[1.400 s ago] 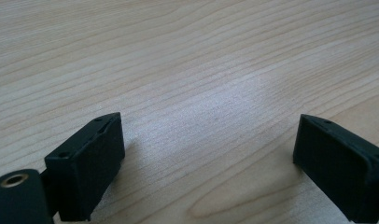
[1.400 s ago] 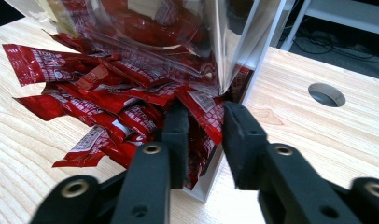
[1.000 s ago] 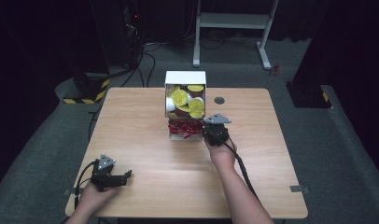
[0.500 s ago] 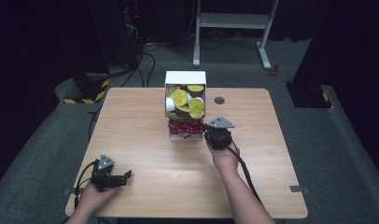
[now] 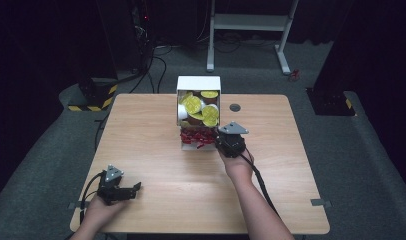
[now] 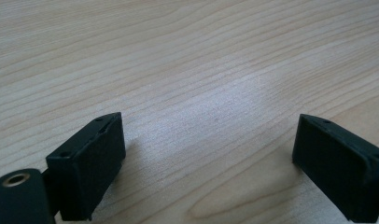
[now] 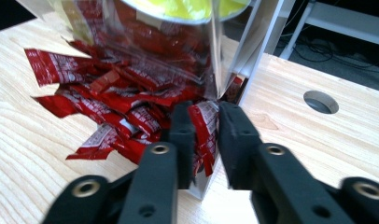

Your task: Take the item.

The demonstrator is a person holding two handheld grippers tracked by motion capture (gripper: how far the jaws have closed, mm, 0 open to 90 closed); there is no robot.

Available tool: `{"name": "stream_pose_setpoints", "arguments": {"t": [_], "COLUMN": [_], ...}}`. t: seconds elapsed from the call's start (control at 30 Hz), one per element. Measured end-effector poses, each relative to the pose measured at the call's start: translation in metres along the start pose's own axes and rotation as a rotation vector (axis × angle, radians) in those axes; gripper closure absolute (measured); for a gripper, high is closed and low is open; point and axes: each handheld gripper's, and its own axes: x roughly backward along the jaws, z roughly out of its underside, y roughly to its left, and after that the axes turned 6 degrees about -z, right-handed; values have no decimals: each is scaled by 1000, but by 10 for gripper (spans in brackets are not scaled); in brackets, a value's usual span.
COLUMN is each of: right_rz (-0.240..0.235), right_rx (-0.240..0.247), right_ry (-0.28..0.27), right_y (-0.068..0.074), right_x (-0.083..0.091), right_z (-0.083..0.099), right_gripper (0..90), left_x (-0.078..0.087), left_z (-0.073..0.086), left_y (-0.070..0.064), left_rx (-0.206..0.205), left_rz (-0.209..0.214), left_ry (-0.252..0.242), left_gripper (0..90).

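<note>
At the table's far middle stands a white and clear container (image 5: 198,82) with yellow-lidded cups (image 5: 193,104) stacked in it. Red sachets (image 5: 193,137) spill from its open bottom front. My right gripper (image 5: 217,142) is at the right end of that pile. In the right gripper view its jaws (image 7: 206,116) are shut on one red sachet (image 7: 204,128), right by the container's clear wall (image 7: 234,51). My left gripper (image 5: 136,189) rests on the table near the front left corner. It stands open (image 6: 206,144) over bare wood, with nothing between the jaws.
A round cable hole (image 5: 235,107) is set in the wooden tabletop (image 5: 156,125) just right of the container, and appears again (image 7: 320,101) in the right gripper view. Loose sachets (image 7: 61,65) lie fanned out to the left of the right gripper's jaws. A white metal frame (image 5: 251,22) stands on the floor beyond the table.
The right gripper has shifted only slightly at the sachet pile. The left gripper has stayed where it was.
</note>
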Motion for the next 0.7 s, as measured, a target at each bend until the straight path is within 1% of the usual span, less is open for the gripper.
{"name": "stream_pose_setpoints", "arguments": {"t": [0.1, 0.2, 0.43, 0.53, 0.57, 0.7], "right_rz": [6, 2, -8, -15, -15, -20], "right_rx": [13, 17, 7, 12, 12, 5], "right_ry": [11, 6, -11, -23, -26, -39], "right_y": [1, 0, 0, 1, 1, 2], "right_x": [0, 2, 11, 15, 15, 21], "right_z": [1, 2, 2, 4, 4, 6], "right_gripper": [838, 861, 867, 869, 869, 869], "left_x": [0, 0, 0, 0, 0, 0], "left_z": [0, 0, 0, 0, 0, 0], "left_y": [0, 0, 1, 1, 0, 0], "left_rx": [1, 1, -9, -9, 1, 1], "left_rz": [1, 1, -2, -2, 1, 1], "left_ry": [0, 0, 0, -1, -2, 0], "left_gripper": [98, 98, 101, 101, 102, 103]}}
